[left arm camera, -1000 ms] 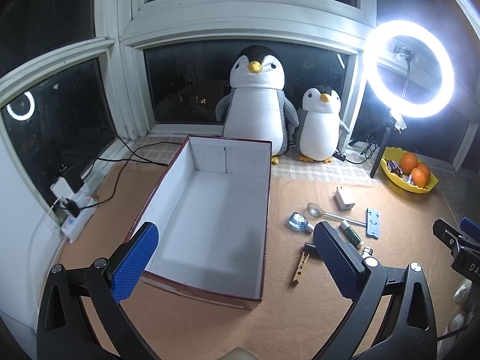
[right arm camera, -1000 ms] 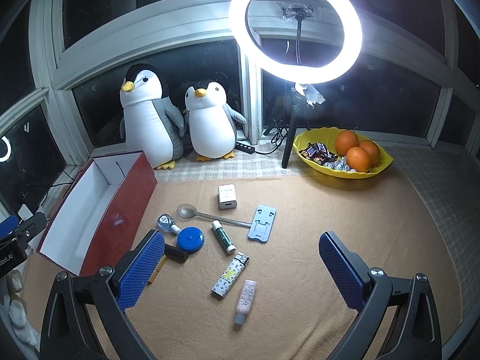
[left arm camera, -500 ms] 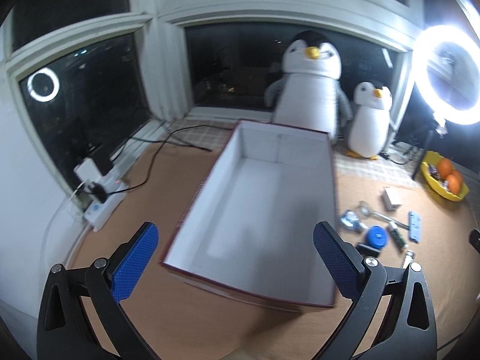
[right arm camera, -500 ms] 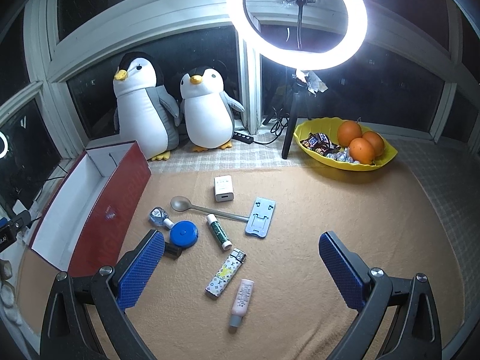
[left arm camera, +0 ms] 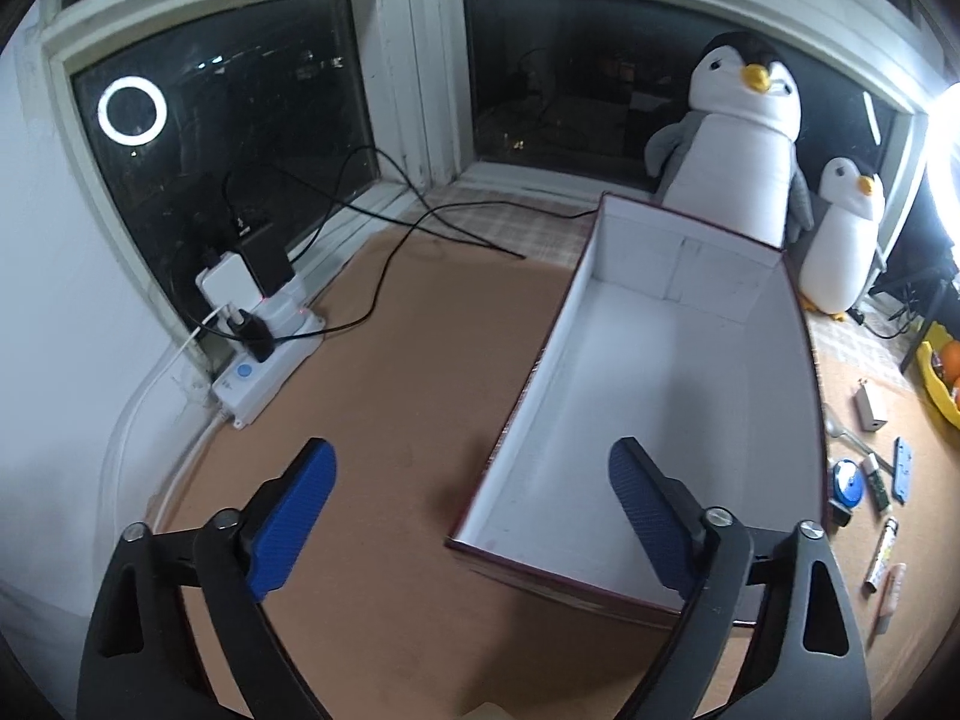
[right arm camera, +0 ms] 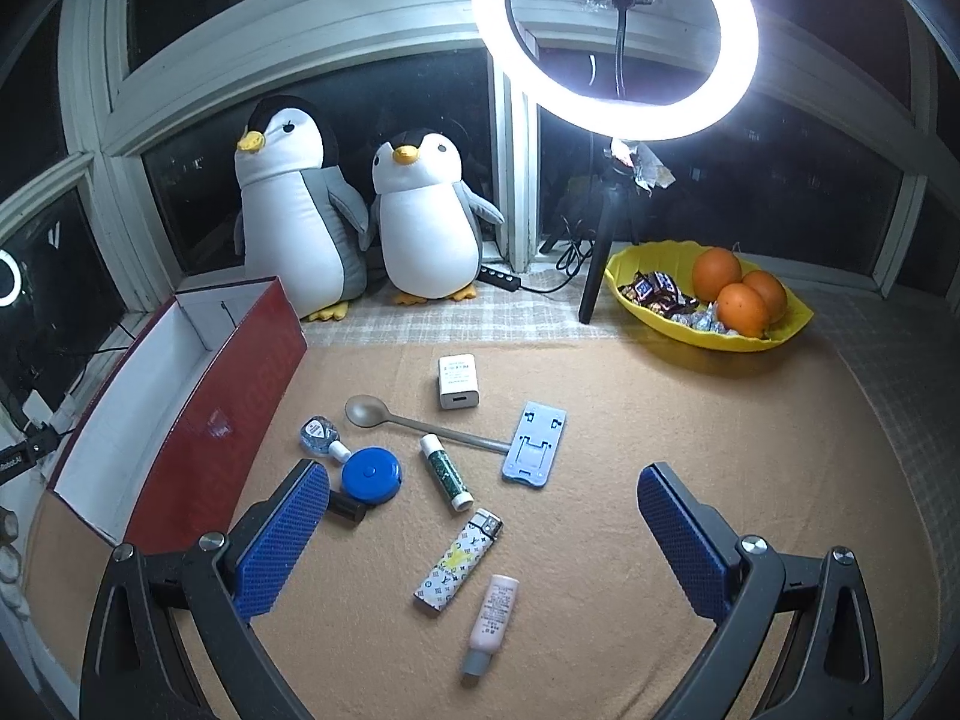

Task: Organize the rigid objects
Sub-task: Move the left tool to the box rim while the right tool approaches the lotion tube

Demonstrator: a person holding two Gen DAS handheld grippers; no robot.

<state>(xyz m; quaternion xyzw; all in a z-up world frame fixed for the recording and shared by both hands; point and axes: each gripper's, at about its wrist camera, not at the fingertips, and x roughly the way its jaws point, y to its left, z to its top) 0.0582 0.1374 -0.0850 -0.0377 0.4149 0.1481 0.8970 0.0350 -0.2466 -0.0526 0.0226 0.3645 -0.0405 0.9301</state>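
Observation:
A red box with a white inside [left arm camera: 672, 420] stands open and holds nothing; it also shows in the right wrist view [right arm camera: 180, 396]. Small items lie on the tan mat right of it: a white charger [right arm camera: 458, 381], a spoon [right arm camera: 420, 423], a blue phone stand [right arm camera: 534, 444], a blue tape measure [right arm camera: 372, 475], a green tube [right arm camera: 445, 471], a patterned lighter [right arm camera: 459, 561], a pink tube [right arm camera: 492, 621] and a small clear bottle [right arm camera: 318, 435]. My left gripper [left arm camera: 474, 516] is open and empty over the box's near left corner. My right gripper [right arm camera: 480, 540] is open and empty above the lighter.
Two plush penguins [right arm camera: 360, 210] stand at the window behind the box. A ring light on a tripod [right arm camera: 612, 42] and a yellow bowl of oranges and sweets [right arm camera: 708, 300] are at the back right. A power strip with cables [left arm camera: 258, 354] lies left of the box.
My left gripper has swung to the left, so the box has shifted to the right of its view and the power strip has come in. My right gripper has moved slightly forward over the items.

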